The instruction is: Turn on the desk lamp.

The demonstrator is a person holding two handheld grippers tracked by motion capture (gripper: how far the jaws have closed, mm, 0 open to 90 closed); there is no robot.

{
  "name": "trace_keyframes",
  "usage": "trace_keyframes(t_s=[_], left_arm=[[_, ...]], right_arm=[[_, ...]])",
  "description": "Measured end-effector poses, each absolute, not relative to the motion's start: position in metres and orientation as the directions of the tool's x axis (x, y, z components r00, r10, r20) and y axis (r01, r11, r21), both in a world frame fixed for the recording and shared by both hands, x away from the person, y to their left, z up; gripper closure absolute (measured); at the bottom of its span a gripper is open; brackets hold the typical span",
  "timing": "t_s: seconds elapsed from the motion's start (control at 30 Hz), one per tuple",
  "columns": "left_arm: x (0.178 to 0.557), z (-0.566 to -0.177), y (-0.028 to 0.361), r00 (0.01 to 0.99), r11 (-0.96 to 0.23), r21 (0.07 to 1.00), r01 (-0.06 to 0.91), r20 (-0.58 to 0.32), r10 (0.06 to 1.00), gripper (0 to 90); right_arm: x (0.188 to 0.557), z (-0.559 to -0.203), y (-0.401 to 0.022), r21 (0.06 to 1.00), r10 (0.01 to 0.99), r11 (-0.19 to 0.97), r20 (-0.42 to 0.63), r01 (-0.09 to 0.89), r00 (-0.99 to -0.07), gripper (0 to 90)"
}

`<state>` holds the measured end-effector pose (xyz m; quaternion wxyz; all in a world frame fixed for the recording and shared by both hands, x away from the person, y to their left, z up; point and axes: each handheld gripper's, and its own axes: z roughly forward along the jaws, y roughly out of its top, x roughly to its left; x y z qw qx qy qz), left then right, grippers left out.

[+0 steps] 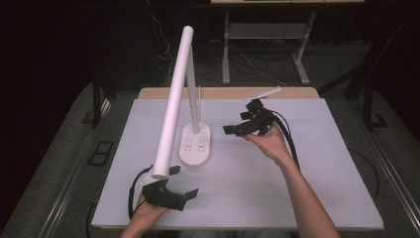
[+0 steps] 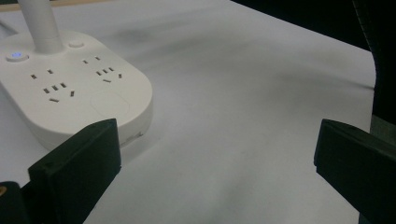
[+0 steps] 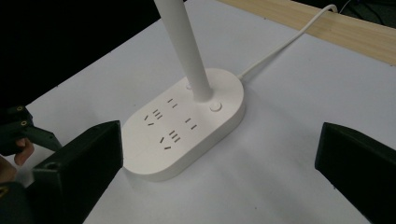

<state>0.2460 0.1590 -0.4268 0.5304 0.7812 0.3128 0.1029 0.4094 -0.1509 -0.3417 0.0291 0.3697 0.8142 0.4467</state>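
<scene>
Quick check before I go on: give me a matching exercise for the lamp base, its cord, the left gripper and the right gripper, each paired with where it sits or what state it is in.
Things:
1. lamp base
2. lamp cord
3. left gripper
4. right gripper

Places or states:
A. open, at the near edge of the table
B. open, held to the right of the lamp
C. runs off toward the wooden far edge
D. white oval with sockets on top, mid-table

Pairs: 1-D, 2-C, 3-A, 4-B

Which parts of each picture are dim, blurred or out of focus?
High view: the room beyond the table is nearly black. Left gripper view: the lamp base is soft, with faint shadows on the table. Right gripper view: both near jaws look blurred.
</scene>
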Motion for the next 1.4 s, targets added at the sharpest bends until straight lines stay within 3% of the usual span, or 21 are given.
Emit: trace_keyframes(t_s=[0.47,0.5,0.57,0.73,0.9,1.4], left_arm=[[0.246,-0.427,0.158,0.790,-0.254,0.890,0.379,-0.168,0.590,0.0],[0.246,-0.427,0.159,0.790,-0.254,0.890,0.379,-0.168,0.590,0.0],[0.246,-0.427,0.159,0.790,-0.253,0.890,0.378,-0.168,0.590,0.0],[0.246,-0.427,0.159,0.791,-0.247,0.892,0.379,-0.174,0.587,0.0],[0.246,-0.427,0.159,0.795,-0.255,0.891,0.375,-0.168,0.583,0.0],[0.246,-0.427,0.161,0.786,-0.237,0.893,0.382,-0.179,0.592,0.0]], right_arm=[[0.432,-0.345,-0.122,0.744,0.631,0.332,0.282,0.580,-0.723,2.1],[0.433,-0.346,-0.121,0.747,0.623,0.332,0.286,0.577,-0.728,7.2],[0.435,-0.349,-0.118,0.753,0.626,0.318,0.290,0.576,-0.724,8.5],[0.441,-0.356,-0.113,0.759,0.636,0.321,0.271,0.566,-0.723,29.8],[0.445,-0.364,-0.109,0.760,0.635,0.330,0.261,0.560,-0.727,44.2],[0.456,-0.386,-0.091,0.750,0.605,0.281,0.346,0.599,-0.717,70.1]])
